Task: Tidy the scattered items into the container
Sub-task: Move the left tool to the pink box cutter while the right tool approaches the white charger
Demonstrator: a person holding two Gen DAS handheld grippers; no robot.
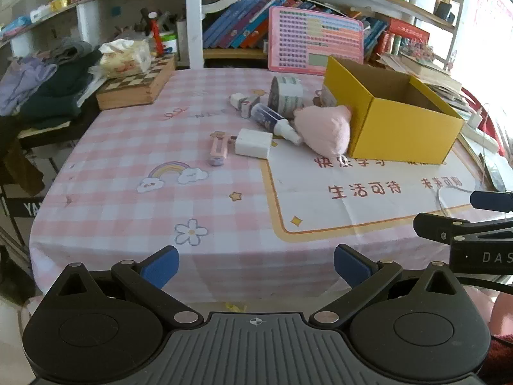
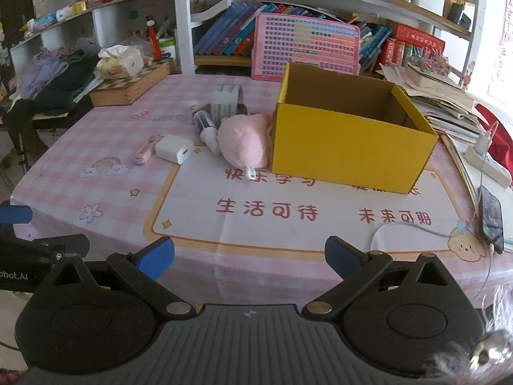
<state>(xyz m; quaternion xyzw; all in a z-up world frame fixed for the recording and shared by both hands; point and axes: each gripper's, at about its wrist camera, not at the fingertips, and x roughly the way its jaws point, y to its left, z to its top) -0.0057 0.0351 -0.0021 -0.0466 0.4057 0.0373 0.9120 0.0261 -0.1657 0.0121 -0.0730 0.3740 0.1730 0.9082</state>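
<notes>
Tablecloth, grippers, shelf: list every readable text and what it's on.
"生活可待" and "未来可期": red print on the tablecloth.
The line above, beside the yellow box: partly hidden, starts "快乐学习".
"DAS": cut off, on the right gripper body.
"obot.AI": cut off, on the left gripper body.
"YA": cut off, on a black strip beside the table.
Pink chart board, book spines: too small to read.

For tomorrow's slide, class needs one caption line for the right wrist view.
Open right gripper faces a yellow box, with pink plush and white charger scattered beside it.
</notes>
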